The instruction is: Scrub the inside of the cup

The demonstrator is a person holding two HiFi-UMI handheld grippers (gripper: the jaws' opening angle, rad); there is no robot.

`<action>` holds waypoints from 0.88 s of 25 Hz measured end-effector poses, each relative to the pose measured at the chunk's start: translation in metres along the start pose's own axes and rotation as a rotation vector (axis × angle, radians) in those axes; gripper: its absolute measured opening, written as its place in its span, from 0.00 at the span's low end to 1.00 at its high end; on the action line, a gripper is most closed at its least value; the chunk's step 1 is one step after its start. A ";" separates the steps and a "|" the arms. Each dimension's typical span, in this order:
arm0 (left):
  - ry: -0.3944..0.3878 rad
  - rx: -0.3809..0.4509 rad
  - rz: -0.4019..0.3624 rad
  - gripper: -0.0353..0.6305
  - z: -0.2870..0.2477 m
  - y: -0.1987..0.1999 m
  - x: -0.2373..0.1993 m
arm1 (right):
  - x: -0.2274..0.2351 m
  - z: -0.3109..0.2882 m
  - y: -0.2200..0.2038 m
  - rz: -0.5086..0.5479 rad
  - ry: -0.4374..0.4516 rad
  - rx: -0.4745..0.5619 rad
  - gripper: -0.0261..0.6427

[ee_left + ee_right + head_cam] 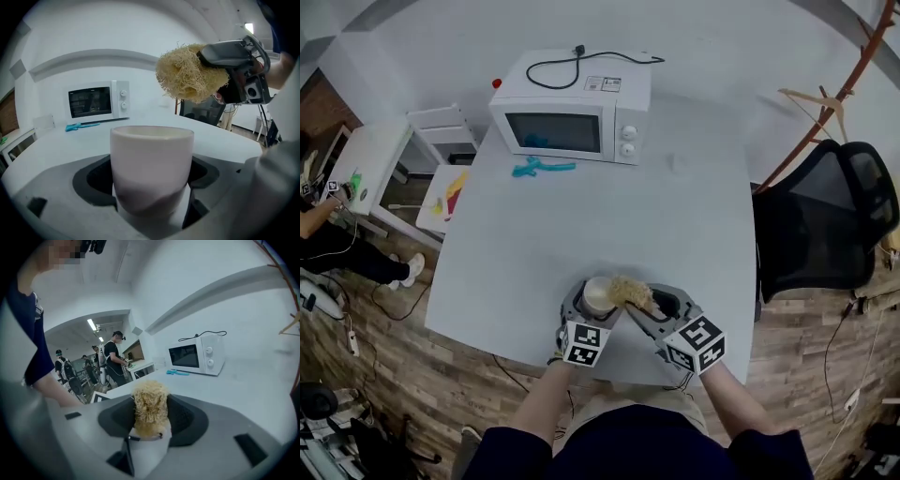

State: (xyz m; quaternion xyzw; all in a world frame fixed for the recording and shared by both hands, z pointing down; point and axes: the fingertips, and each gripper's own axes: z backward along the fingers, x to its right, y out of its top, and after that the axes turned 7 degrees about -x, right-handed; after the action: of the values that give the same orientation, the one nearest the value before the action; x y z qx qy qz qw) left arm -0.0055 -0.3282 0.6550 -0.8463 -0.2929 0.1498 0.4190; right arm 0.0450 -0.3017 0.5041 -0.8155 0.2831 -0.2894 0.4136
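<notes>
A white cup [152,166] stands upright between the jaws of my left gripper [592,314], which is shut on it near the table's front edge. The cup [598,294] shows its pale rim from above. My right gripper [645,305] is shut on a tan fibrous loofah scrubber [150,410]. The scrubber [187,72] hangs just above and to the right of the cup's mouth, outside the cup. In the head view the scrubber [630,292] sits against the cup's right rim.
A white microwave [572,117] stands at the back of the grey table [675,225], a teal tool [542,168] in front of it. A black office chair [825,220] is at the right. Several people [112,359] stand in the room behind.
</notes>
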 end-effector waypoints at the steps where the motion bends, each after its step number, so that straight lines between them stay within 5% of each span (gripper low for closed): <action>1: 0.000 0.001 0.009 0.70 -0.004 0.000 -0.001 | 0.003 -0.001 0.000 -0.010 0.001 0.002 0.31; 22: -0.011 0.021 0.046 0.71 -0.013 0.002 -0.008 | 0.018 -0.010 0.009 -0.128 -0.039 0.066 0.31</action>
State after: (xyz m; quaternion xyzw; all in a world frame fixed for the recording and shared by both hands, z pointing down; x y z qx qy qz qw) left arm -0.0043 -0.3418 0.6619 -0.8476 -0.2739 0.1671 0.4227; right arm 0.0486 -0.3239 0.5061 -0.8233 0.2126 -0.3082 0.4265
